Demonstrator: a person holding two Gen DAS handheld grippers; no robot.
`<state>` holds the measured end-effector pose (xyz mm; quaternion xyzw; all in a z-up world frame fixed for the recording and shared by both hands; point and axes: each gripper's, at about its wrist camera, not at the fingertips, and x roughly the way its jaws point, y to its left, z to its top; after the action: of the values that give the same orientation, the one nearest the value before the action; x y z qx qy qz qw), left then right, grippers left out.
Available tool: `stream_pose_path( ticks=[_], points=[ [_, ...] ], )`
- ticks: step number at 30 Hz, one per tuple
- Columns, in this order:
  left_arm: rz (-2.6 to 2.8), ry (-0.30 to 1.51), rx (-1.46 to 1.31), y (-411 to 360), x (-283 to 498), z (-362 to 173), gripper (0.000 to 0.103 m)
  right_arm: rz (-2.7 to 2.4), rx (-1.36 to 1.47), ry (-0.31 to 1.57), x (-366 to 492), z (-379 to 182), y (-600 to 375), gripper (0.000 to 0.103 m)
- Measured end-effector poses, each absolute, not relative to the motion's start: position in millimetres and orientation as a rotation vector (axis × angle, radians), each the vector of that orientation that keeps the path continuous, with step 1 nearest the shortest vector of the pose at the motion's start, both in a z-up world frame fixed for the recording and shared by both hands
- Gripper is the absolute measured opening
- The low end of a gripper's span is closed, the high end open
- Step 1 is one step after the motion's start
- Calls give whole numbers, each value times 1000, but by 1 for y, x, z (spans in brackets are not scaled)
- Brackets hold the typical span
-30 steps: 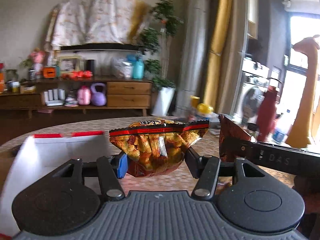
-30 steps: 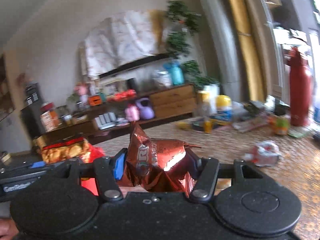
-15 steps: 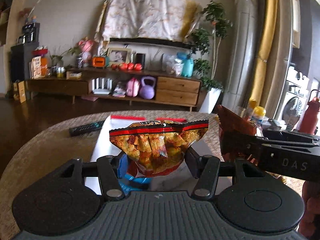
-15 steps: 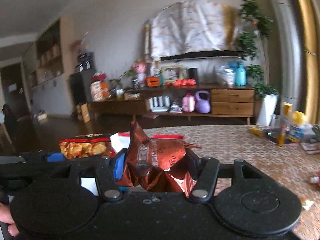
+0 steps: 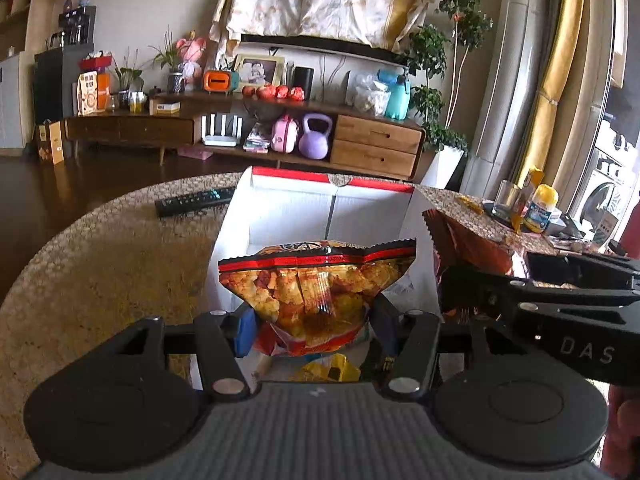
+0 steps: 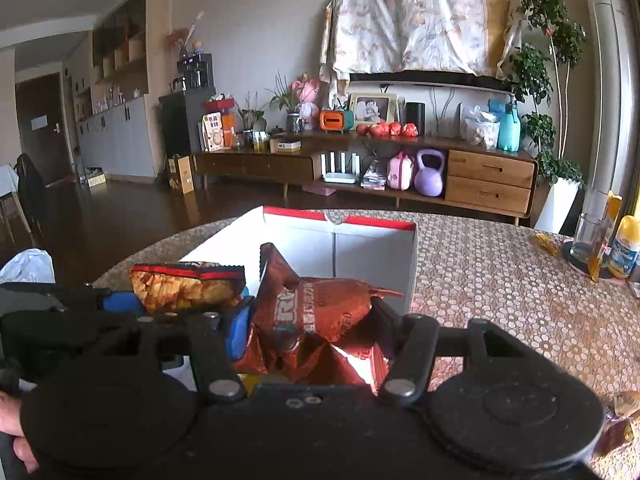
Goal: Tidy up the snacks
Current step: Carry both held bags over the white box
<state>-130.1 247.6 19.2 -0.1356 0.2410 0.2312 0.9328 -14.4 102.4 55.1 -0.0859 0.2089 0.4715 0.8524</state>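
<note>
My left gripper (image 5: 314,326) is shut on a clear snack bag with a red strip (image 5: 316,280), full of orange pieces, held over the open white box with a red rim (image 5: 332,208). My right gripper (image 6: 312,328) is shut on a crumpled brown foil snack bag (image 6: 316,312), held over the same box (image 6: 372,248). The right gripper and its brown bag (image 5: 472,252) show just right of the left one. The left gripper's bag (image 6: 188,284) shows at the left in the right wrist view. A yellow packet (image 5: 328,368) lies inside the box.
The box stands on a round mosaic-top table (image 5: 112,264). A black remote (image 5: 192,200) lies left of the box. A glass (image 6: 588,240), a yellow-capped bottle (image 6: 624,252) and small clutter stand at the table's right. A wrapper (image 6: 624,404) lies near the right edge.
Both grippers have swung left and tilted down with their bags. The white box has come from the left side to directly under both bags. Both stay shut.
</note>
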Motion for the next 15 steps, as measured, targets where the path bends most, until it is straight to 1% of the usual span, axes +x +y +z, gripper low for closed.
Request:
stream_pose_path(
  ticks=[9, 15],
  points=[
    [472, 510, -287, 248, -128, 14, 57, 985, -211, 416, -20, 53, 104, 62],
    [474, 510, -286, 248, -128, 14, 57, 974, -212, 407, -20, 54, 104, 66]
  ],
)
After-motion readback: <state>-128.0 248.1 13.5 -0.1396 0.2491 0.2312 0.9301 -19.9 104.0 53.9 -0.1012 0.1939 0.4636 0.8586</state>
